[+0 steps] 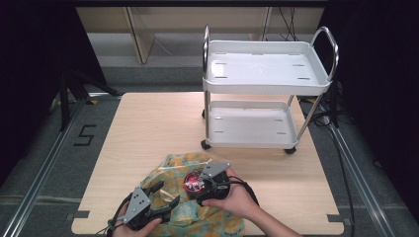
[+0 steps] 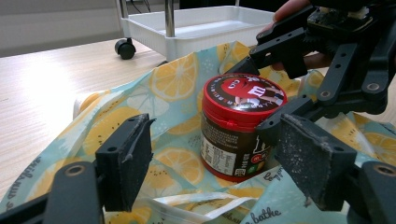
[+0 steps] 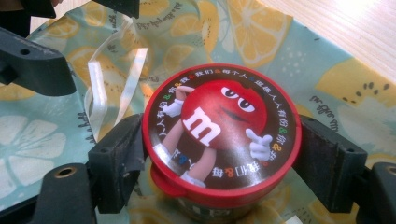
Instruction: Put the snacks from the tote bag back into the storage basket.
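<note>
1. Small round candy tub, red plastic lid printed with a red cartoon character, dark brown label on the wall. Stands upright on a lemon-print cloth bag, pale blue with yellow slices; lid on, contents hidden.
2. Bag lies rumpled at the table's near edge, between the two hands. A clear plastic strip curls on the cloth beside the tub. Whether the tub sits inside the bag's mouth or on top of the fabric I cannot tell.
3. Right gripper: black jaws astride the tub's lid, one on each side, close to the rim. The left-hand pad touches or nearly touches; the other shows a sliver of gap. Jaws read as apart, not clamped.
4. Left gripper: jaws wide apart, nothing between the pads, pointed at the tub from just beside it, low over the bag.
5. White two-tier plastic trolley with chrome handles and black castors stands at the far right of the light wooden table. Both trays bare.
6. Open room: broad bare wood between bag and trolley, and across the far left. Bag's near hem reaches the table's front edge.
</note>
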